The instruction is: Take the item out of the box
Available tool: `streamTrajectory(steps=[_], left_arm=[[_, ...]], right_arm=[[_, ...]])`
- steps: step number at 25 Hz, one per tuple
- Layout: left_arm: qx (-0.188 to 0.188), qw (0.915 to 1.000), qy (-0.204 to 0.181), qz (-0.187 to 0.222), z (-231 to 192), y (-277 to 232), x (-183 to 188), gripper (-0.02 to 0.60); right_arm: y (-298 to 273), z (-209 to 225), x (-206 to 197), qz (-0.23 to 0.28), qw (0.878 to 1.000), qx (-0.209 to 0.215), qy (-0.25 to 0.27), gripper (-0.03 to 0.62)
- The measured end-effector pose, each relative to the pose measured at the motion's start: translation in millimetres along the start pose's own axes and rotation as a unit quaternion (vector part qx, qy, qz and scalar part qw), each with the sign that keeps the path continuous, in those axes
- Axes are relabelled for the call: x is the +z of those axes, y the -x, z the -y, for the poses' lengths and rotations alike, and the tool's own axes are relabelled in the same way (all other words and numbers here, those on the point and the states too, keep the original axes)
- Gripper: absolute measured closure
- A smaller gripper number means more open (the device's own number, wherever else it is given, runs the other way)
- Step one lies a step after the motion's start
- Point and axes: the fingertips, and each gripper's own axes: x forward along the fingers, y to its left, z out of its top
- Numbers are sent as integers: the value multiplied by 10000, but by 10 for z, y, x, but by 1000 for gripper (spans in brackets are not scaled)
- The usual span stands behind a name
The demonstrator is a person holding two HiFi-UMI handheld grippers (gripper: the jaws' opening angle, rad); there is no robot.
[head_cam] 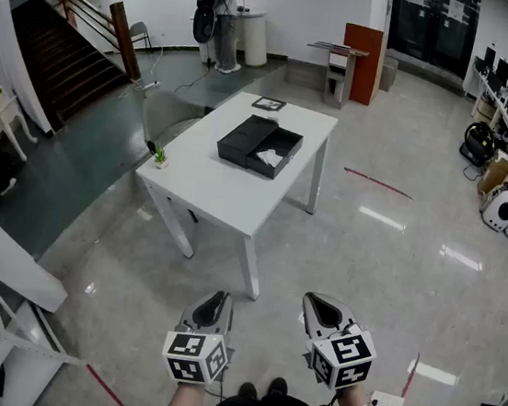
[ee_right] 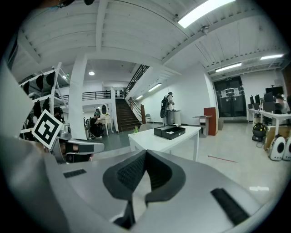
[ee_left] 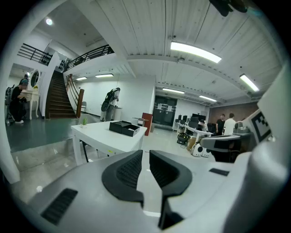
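Facing the white table point(head_cam: 236, 200) from well back, nothing held
On the left gripper point(head_cam: 214, 304) a thin slit shows between the jaws; the right gripper point(head_cam: 318, 305) has its jaw tips together. The open black box point(head_cam: 260, 144) lies mid-table, long axis running along the table's length away from the person, with the white item point(head_cam: 268, 158) in its right-hand half

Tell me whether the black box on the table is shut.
No, the black box lies open on the table, a white item showing inside.
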Motion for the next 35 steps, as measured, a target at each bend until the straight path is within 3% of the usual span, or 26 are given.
streamTrajectory(steps=[18,26,35], left_arm=[[138,9999,58,0,137,-197,-15,526],[202,9995,202,-105,134,-320,-14,526],[143,9995,209,-196,-48,-726,83,526]], right_arm=[[-99,268,85,168,9996,216,60,592],[-230,429,148,124,9993,342,-40,488],[-692,576,157,-50,9988,440,-200,425]])
